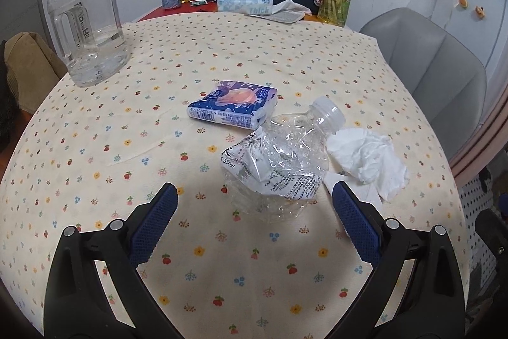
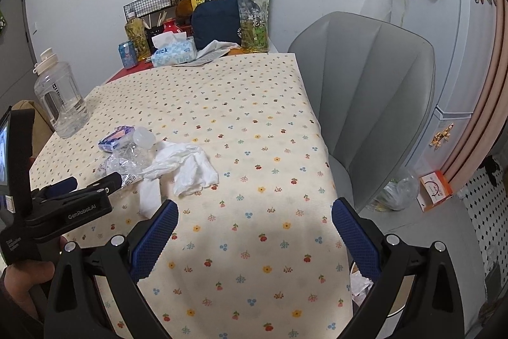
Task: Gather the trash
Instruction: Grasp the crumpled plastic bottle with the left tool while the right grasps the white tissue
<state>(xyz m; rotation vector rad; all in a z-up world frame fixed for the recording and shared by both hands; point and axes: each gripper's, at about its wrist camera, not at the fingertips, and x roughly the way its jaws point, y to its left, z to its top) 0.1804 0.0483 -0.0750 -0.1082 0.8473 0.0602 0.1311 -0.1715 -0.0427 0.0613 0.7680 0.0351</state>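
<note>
clear plastic: one crushed bottle (image 1: 279,167), one tissue wad (image 1: 368,159), one packet (image 1: 233,107).

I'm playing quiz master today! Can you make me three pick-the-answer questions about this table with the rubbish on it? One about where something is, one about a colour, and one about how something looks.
1. Where does the crumpled white tissue lie?
A. Touching the crushed bottle, on its cap side
B. On the grey chair
C. Under the big water jug

2. What colour are the pads on the left gripper?
A. Red
B. Blue
C. Yellow

3. How do the left gripper's jaws stand?
A. Shut on the bottle
B. Shut on the tissue
C. Open, holding nothing

Answers:
1. A, the tissue sits against the bottle near its white cap.
2. B, both pads show dark blue mesh.
3. C, the jaws stand wide apart with the bottle lying just ahead of them.
</note>
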